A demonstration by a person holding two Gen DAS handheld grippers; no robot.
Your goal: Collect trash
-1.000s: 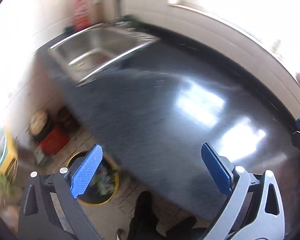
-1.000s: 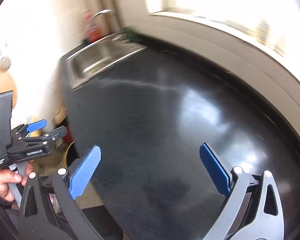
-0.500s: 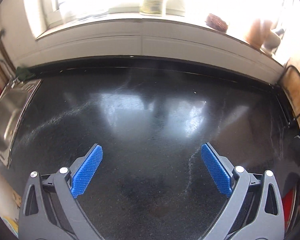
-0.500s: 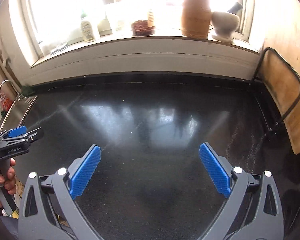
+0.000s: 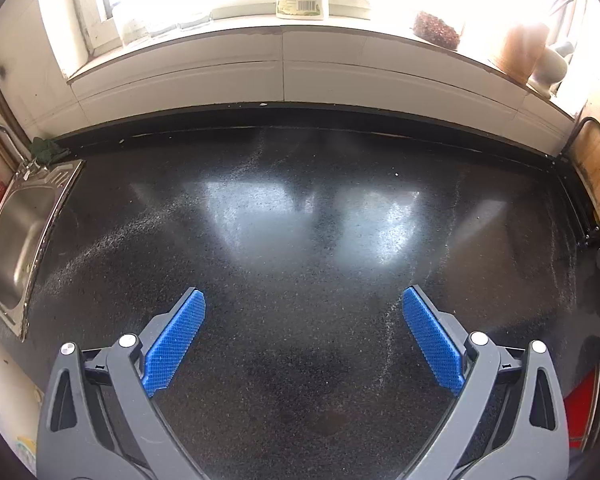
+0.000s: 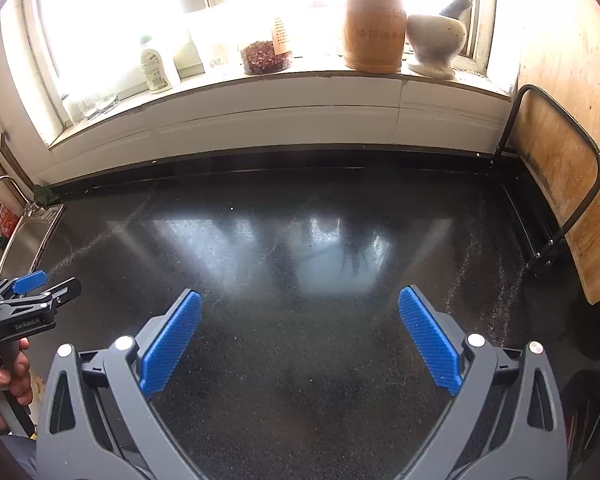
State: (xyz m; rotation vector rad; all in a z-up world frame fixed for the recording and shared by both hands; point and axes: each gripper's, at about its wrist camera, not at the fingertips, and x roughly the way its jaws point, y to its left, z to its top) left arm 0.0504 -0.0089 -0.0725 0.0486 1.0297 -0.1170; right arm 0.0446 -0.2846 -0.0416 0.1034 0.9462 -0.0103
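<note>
My left gripper is open and empty, held over the black speckled countertop. My right gripper is open and empty too, over the same countertop. The left gripper also shows at the left edge of the right wrist view, held in a hand. No piece of trash shows on the counter in either view. The bin is out of view.
A steel sink with a tap lies at the counter's left end. A wooden board in a black wire rack stands at the right end. On the windowsill stand a bottle, a jar of dried chillies, a wooden canister and a stone mortar.
Both grippers have swung right from the sink and the floor bin to face the counter and window, then steadied. Both stayed open and empty.
</note>
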